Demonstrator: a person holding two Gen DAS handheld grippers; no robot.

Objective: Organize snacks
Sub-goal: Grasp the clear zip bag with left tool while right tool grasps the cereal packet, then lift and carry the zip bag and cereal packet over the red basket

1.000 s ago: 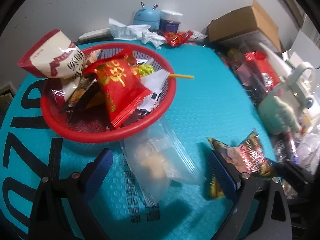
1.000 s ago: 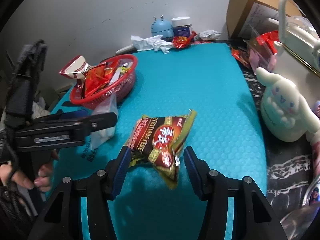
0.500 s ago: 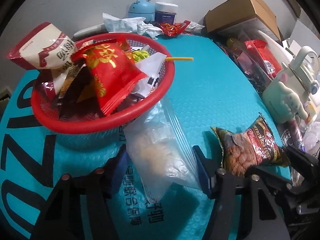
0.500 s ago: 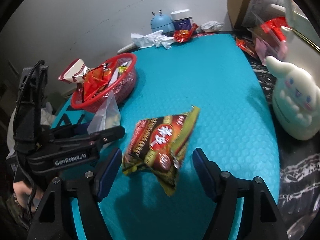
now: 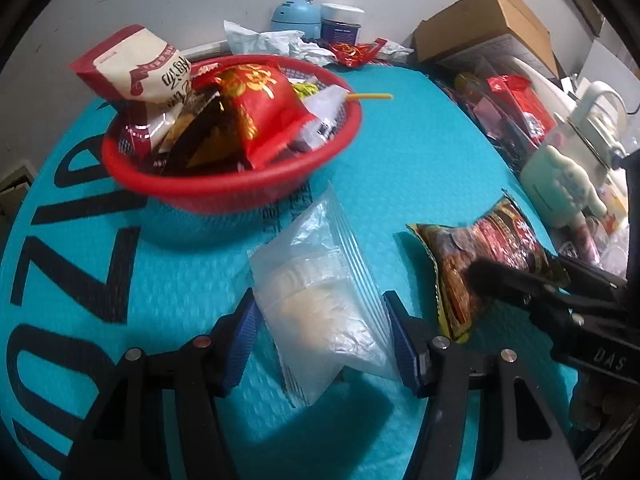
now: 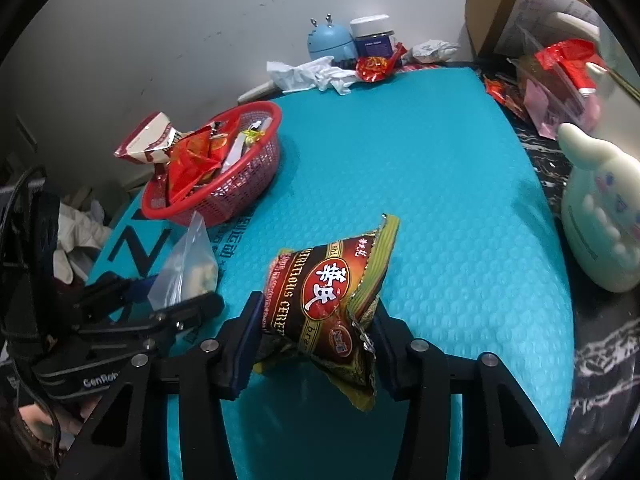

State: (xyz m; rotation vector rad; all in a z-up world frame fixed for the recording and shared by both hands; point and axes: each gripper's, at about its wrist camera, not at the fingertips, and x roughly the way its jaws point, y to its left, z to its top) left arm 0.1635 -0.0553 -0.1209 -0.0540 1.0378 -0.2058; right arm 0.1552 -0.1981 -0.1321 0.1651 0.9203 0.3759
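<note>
- The left gripper (image 5: pixel 320 336) has its blue fingers (image 5: pixel 240 338) pinching a clear bag (image 5: pixel 320 300) of pale snacks from both sides; the bag looks lifted off the teal mat (image 5: pixel 400 160), its shadow falling beneath it.
- The right gripper (image 6: pixel 316 340) has its fingers (image 6: pixel 248 336) pressed against a brown cereal packet (image 6: pixel 324 292), held up above the mat, its crimped end drooping below the fingers.
- Both bags are slippery film, so it seems wise to keep the squeeze steady and avoid swinging either one; the clear bag's contents sit low and may shift.
- Whether the grip on the clear bag bites on the snacks or only the film is hard to tell through the fisheye blur.
- Just beyond the clear bag stands the red basket (image 5: pixel 224 192), already heaped with packets, one white-and-red bag (image 5: pixel 136 68) hanging over its rim.
- The likely step is carrying both to the basket; lifting above the rim before releasing should avoid nudging the basket or knocking that overhanging bag off.
- Dropping one at a time, onto the lower near side of the heap, seems safest.
- Far off, tissues (image 6: pixel 312 74) and a blue gadget (image 6: pixel 330 42) sit by the wall, out of the way.
</note>
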